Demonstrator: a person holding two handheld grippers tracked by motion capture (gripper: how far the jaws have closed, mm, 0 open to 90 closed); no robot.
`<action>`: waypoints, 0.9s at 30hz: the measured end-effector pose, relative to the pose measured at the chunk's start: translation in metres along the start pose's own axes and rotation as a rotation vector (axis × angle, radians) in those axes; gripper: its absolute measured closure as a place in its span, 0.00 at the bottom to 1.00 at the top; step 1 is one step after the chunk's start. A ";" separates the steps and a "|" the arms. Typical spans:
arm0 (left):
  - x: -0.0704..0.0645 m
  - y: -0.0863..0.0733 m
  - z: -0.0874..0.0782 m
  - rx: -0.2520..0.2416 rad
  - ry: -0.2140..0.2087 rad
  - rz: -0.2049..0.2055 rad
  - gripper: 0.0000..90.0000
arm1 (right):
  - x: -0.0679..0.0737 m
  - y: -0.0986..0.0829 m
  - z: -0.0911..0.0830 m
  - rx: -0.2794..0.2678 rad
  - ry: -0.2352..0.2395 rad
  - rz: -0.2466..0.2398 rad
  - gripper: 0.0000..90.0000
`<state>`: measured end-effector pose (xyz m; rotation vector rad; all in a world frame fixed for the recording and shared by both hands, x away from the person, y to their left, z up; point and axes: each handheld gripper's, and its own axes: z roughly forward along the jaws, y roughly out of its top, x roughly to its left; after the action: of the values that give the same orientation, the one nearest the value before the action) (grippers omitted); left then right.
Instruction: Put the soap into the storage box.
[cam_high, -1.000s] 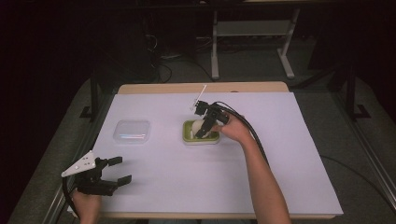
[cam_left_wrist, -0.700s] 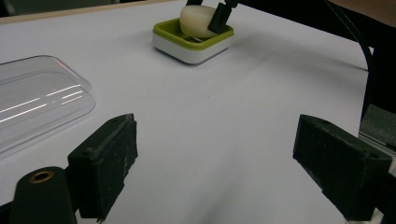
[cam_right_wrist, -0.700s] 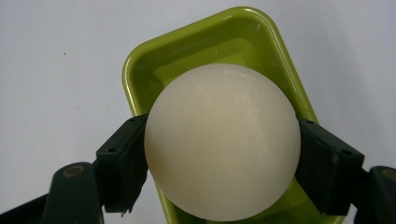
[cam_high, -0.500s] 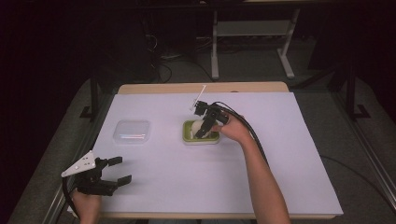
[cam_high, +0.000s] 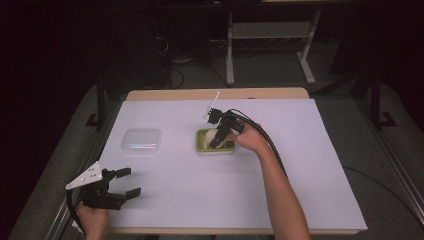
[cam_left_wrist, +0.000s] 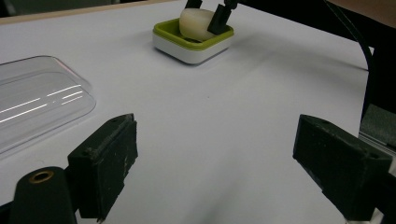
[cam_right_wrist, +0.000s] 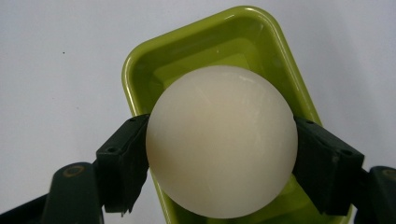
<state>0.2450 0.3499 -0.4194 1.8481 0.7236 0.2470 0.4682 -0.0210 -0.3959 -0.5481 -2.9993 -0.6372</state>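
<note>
White rounded piece (cam_right_wrist: 222, 140), smooth and cream-coloured, sits clamped between the two black jaws of the right gripper (cam_right_wrist: 222, 154), one pad pressed on each side of it. In the right gripper view it looks like a ball; in the left gripper view (cam_left_wrist: 196, 24) it reads more like a blunt cone or cup shape, so exact form is hard to call. It's held over / partly inside the green tray (cam_right_wrist: 140, 65), a small rounded-corner dish w/ a white base; whether the piece touches the tray floor can't be told.

In the high view the right gripper (cam_high: 217, 135) is angled down into the tray (cam_high: 201, 145), near the table's centre, w/ its cable running back along the forearm.

Left gripper (cam_left_wrist: 215, 158): jaws wide apart, nothing between them, just bare white table surface (cam_left_wrist: 210, 107). High view puts it (cam_high: 125, 182) at the near left corner, well apart from the tray.

Clear plastic lid (cam_high: 142, 139) lies flat on the table, left of the tray, apart from it.
</note>
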 end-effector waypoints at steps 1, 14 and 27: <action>0.000 0.000 0.000 0.000 0.001 0.001 0.15 | 0.000 0.000 0.001 0.004 -0.001 0.003 0.27; 0.000 0.000 0.000 0.000 0.002 0.001 0.15 | -0.001 -0.001 -0.002 0.005 -0.005 0.010 0.27; 0.000 0.000 0.000 -0.001 0.003 0.002 0.15 | -0.002 -0.003 -0.002 0.007 -0.009 0.007 0.27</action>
<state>0.2448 0.3499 -0.4190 1.8482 0.7238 0.2510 0.4694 -0.0249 -0.3950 -0.5626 -3.0051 -0.6258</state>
